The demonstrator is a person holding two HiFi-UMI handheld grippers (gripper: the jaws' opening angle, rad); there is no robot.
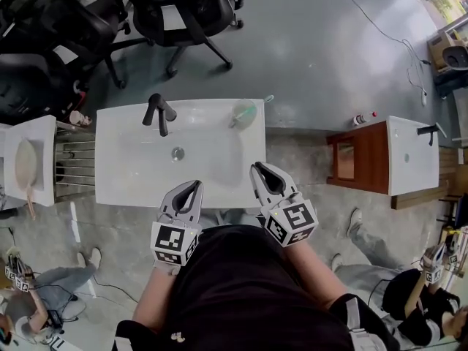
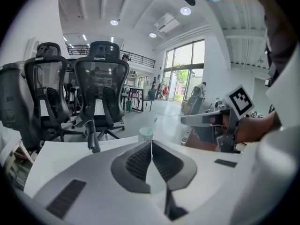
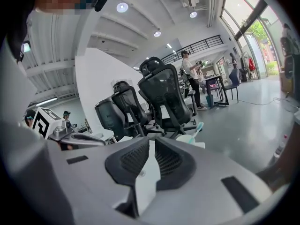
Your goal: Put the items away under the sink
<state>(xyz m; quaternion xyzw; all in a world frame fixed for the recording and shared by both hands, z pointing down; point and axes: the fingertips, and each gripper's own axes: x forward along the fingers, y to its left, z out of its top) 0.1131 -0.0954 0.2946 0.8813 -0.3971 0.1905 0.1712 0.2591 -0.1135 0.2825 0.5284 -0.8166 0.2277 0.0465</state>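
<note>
Head view: I'm holding left gripper [image 1: 195, 186] and right gripper [image 1: 258, 169] pinched together, empty, at the white rectangular sink's [image 1: 131, 185] near edge. The pale green round cup [image 1: 243, 112] is sitting ahead at the far-right corner, nearer the right gripper.

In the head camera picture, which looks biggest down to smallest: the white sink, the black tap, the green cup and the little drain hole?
1. white sink
2. black tap and green cup: they look about the same, too close to rank
3. drain hole
</note>
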